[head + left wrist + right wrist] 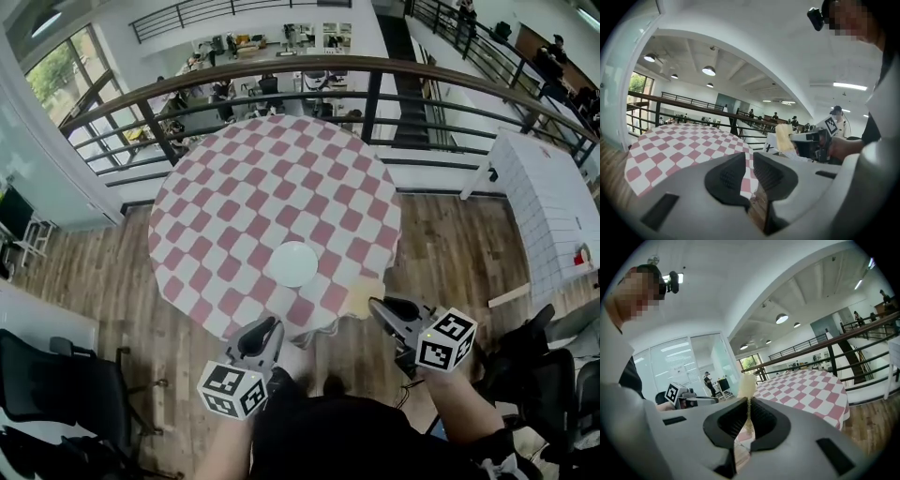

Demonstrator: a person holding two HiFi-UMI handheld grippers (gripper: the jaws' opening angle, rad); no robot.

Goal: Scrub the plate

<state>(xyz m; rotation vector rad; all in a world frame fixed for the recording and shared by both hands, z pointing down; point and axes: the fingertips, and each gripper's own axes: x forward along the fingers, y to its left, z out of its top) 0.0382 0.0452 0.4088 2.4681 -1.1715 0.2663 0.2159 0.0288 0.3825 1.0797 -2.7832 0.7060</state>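
A white plate (293, 263) lies near the front edge of the round table (234, 159) with its pink-and-white checked cloth. My right gripper (376, 306) is shut on a pale yellow sponge (364, 296), held just off the table's front right edge. In the right gripper view the sponge (748, 382) sticks up from between the closed pads. My left gripper (273, 324) hovers below the table's front edge, jaws a narrow gap apart with nothing between them. The left gripper view shows the cloth through that gap and the sponge (784, 137) to the right.
A dark curved railing (281, 80) runs behind the table over a lower floor. A black chair (56, 384) stands at my left, darker seats (553, 370) at my right, and a white tiled counter (553, 206) further right. Wooden floor surrounds the table.
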